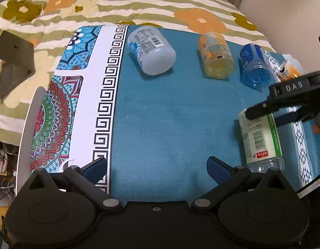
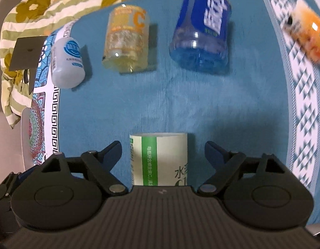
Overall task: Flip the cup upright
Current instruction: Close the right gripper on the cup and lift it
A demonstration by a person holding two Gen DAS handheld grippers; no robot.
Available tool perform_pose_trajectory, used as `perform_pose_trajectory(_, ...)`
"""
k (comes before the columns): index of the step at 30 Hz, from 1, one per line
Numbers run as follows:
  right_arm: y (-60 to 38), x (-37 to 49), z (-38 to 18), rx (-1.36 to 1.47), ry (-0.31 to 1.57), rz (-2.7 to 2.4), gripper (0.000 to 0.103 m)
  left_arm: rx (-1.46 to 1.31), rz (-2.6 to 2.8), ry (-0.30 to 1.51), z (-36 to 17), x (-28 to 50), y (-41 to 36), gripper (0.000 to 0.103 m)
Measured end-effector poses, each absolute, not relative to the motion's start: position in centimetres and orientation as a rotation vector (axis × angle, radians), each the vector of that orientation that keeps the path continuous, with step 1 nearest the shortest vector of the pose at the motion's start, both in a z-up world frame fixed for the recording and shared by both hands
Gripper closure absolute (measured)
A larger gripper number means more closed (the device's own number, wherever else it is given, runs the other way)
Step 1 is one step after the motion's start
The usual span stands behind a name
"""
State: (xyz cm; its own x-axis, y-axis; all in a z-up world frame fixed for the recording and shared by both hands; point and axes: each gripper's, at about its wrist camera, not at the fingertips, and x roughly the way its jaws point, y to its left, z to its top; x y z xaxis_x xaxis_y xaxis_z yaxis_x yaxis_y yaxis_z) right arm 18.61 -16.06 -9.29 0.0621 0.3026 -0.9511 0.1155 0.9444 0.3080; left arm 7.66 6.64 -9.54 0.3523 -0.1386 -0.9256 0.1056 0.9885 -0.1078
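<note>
Partly hidden — green-label cup (image 2: 158, 159) btwn fingers.

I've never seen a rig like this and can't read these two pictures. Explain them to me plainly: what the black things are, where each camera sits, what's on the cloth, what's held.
A person holds a two-finger gripper in each hand, each with a fisheye camera looking along its fingers. The left view shows the left gripper, open over bare blue cloth, and the right gripper reaching in. The right view shows that gripper open around the green-labelled cup, gripping nothing yet. Beyond stand a white cup, a yellow cup and a blue cup, apparently upside down. An orange packet lies at the right.
</note>
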Motion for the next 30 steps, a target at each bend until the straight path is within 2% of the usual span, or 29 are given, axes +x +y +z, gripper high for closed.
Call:
perform_pose_trajectory(5, -16.4, 18.7, -10.4, 0.398, 1.553, 0.135, 0.026, -0.045, -0.156, 1.206, -9.8, 8.1, 7.2, 0.0)
perform_pose_trajectory(14, -16.6, 18.4, -10.1, 0.398, 1.53, 0.147, 0.03, -0.063, -0.157, 1.213, -9.8, 8.1, 7.2, 0.0)
perform_pose_trajectory(18, -16.8, 17.5, -8.0, 0.381, 1.459, 0.152, 0.031, -0.064, -0.151, 1.199, -9.1, 8.1, 7.1, 0.0)
perform_pose_trajectory(21, -17.2, 16.8, -5.3, 0.39, 1.36, 0.164, 0.031, -0.067, -0.145, 1.183, -8.4, 8.0, 7.1, 0.0)
perform_pose_trajectory(25, -17.0, 14.6, -2.0, 0.311, 1.09, 0.119, 0.031, -0.078, -0.135, 1.165, -7.9, 7.9, 7.2, 0.0)
perform_pose_trajectory(30, -16.2, 12.4, -3.3, 0.352, 0.85, 0.081, 0.03, -0.074, -0.117, 1.147, -7.6, 7.3, 7.1, 0.0)
